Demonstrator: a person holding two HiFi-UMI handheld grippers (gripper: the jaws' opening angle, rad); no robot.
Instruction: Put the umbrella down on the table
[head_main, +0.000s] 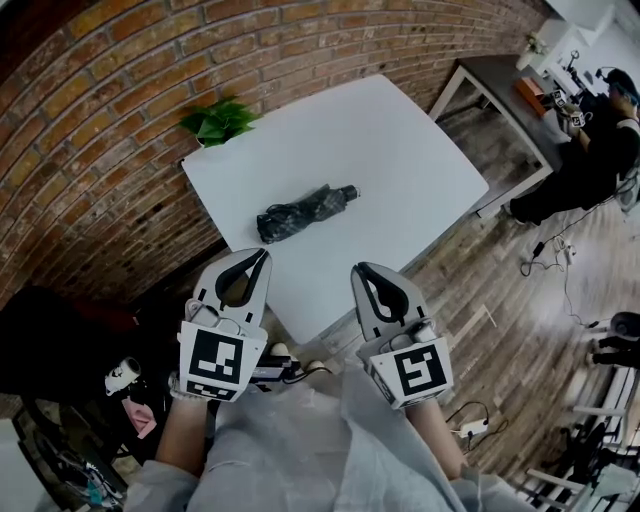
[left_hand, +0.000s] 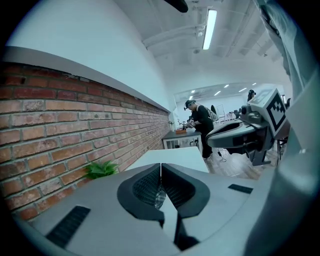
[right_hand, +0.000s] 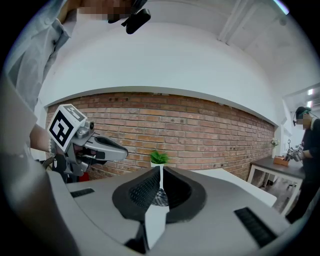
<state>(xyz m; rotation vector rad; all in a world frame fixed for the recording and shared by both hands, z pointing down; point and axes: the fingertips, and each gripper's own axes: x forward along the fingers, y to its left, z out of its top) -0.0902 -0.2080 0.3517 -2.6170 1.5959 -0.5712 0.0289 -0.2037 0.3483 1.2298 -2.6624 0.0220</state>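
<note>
Curved brick wall (head_main: 90, 130) of rough red courses behind; plank wood floor (head_main: 500, 290) to the right. White table (head_main: 410, 160), smooth matte rectangular top on thin white legs. The umbrella (head_main: 303, 211) lies on that top, near the middle and a little toward the near edge: folded and collapsed, dark soft fabric bunched in wrinkled folds, a short stubby handle end pointing to the right. Nothing touches it. Judged from this, the set-down itself looks done; what may be left is only drawing the hands clear. Left gripper (head_main: 262, 255) hangs over the table's near corner, well short of the umbrella, its grey moulded jaws pressed together on nothing; ribbed black pads meet at the tips. Right gripper (head_main: 359, 268) sits beside it at the near edge, jaws likewise together and empty. Each carries a cube with square black-and-white markers. Small leafy green plant (head_main: 220, 120) at the table's far corner against the brick.
</note>
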